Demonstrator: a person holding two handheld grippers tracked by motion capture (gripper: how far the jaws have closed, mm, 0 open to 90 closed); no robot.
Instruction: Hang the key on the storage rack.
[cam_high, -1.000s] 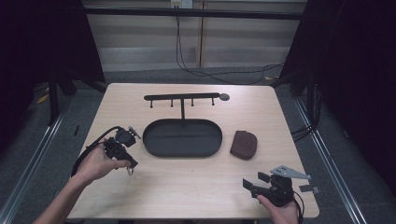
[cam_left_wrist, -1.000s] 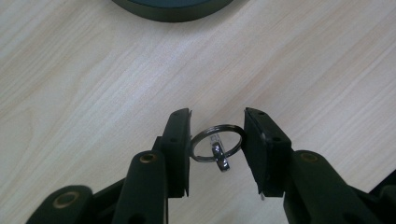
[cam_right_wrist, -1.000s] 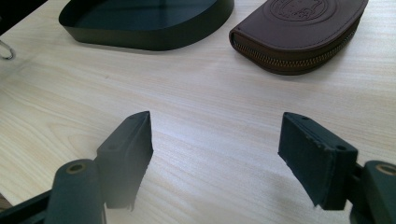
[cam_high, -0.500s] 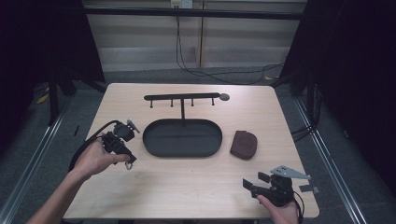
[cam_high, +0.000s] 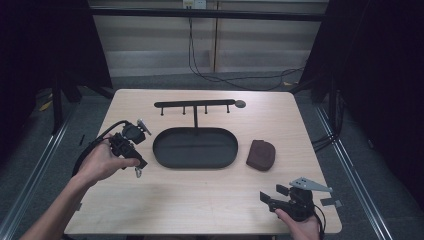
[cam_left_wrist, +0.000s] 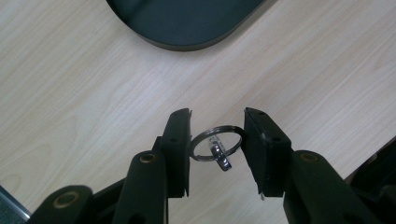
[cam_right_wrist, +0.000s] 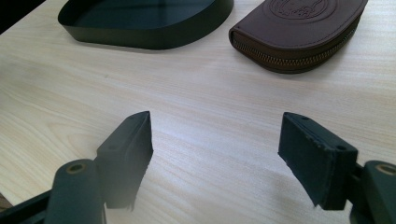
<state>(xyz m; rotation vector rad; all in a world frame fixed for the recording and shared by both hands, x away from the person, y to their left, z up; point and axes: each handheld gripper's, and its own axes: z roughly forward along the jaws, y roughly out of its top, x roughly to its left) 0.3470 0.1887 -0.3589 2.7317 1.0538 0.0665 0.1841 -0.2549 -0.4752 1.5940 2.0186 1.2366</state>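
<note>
A key ring (cam_left_wrist: 217, 142) with a small key lies on the table's (cam_high: 200, 200) left side, between the left gripper's (cam_left_wrist: 217, 140) parted jaws, near the black oval tray (cam_high: 195, 148). Closing squarely on the ring should secure it. The right gripper (cam_right_wrist: 215, 154) rests open, empty, near the brown pouch (cam_high: 261, 154). The key's shape is hard to make out.

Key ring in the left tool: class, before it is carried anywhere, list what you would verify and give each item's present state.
1. Key ring sits between the left tool's jaws: ok.
2. Firm grip on the ring: cannot tell; the jaws stand apart at its edges.
3. Black tray empty: ok.
4. Hook rack behind the tray free: ok.
5. Right tool open, holding nothing: ok.
6. Brown pouch zipped shut: ok.
</note>
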